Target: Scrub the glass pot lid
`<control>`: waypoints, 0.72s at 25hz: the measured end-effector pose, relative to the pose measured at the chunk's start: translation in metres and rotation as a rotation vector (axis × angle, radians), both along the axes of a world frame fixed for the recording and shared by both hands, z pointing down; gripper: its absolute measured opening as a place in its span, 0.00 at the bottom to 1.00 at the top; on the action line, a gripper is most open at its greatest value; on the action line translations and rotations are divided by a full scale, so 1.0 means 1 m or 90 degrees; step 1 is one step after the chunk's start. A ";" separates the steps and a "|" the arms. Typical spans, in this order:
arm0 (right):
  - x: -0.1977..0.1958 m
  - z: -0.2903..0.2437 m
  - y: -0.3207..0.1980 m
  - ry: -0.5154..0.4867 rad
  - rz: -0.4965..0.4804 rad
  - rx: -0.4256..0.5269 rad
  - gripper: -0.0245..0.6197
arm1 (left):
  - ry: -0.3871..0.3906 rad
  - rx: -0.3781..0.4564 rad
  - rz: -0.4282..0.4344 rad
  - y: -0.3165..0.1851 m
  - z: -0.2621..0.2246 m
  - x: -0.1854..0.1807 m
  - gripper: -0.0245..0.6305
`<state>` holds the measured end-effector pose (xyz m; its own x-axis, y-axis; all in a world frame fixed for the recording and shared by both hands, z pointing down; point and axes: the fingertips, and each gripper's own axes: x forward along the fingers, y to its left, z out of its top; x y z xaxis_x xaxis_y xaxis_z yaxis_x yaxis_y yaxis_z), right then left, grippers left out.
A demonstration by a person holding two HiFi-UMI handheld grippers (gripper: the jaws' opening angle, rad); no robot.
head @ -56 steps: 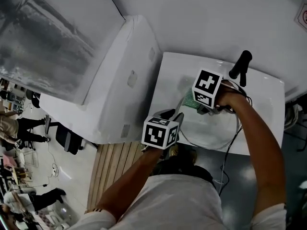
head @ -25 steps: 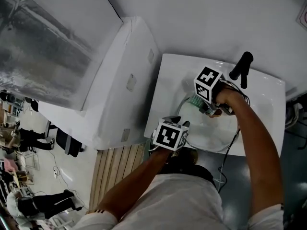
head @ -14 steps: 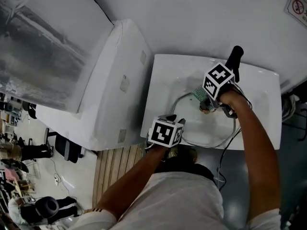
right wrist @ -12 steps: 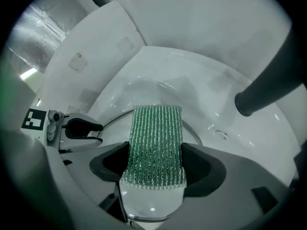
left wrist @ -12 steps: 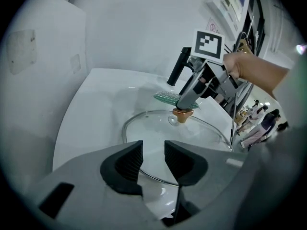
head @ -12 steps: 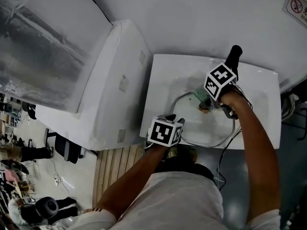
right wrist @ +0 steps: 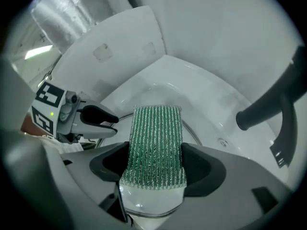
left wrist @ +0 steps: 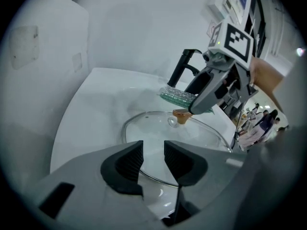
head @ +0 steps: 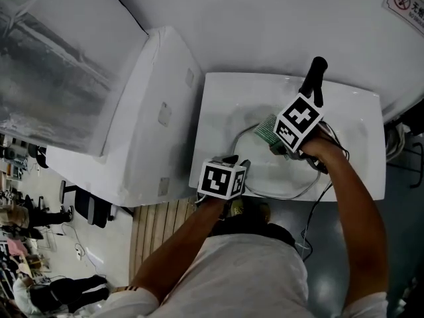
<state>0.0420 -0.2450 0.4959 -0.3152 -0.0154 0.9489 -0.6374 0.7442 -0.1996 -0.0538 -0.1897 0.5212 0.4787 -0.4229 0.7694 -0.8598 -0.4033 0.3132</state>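
Note:
The glass pot lid [head: 278, 174] lies flat in the white sink [head: 218, 105], its brown knob [left wrist: 181, 115] up. My right gripper [head: 273, 144] is shut on a green scrub sponge [head: 266, 130] over the lid's far left part. In the right gripper view the sponge [right wrist: 156, 138] fills the space between the jaws. The sponge [left wrist: 177, 97] hangs by the knob; contact with the glass is not visible. My left gripper [left wrist: 153, 147] sits over the lid's near rim [left wrist: 144, 174], its jaws drawn close with a narrow gap and nothing visibly pinched.
A black faucet [head: 315, 78] rises at the sink's back edge, close behind the right gripper. A white appliance [head: 152, 111] stands against the sink's left side. A cable [head: 318, 197] trails off the right gripper over the sink's front edge.
The right gripper has slid the sponge a little across the lid toward the faucet. The left gripper has stayed at the near rim. The head view has shifted.

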 end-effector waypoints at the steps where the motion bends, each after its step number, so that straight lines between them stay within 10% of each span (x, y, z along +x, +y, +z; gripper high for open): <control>1: -0.005 -0.003 0.005 0.010 -0.026 0.009 0.56 | 0.002 0.000 -0.002 0.001 0.000 0.000 0.26; 18: -0.057 0.014 0.037 0.153 -0.270 0.044 0.56 | 0.009 -0.002 -0.015 0.005 -0.001 -0.001 0.25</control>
<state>-0.0151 -0.2076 0.5104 -0.0799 0.0021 0.9968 -0.2972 0.9545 -0.0258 -0.0550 -0.1846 0.5204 0.4793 -0.4322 0.7638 -0.8646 -0.3821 0.3263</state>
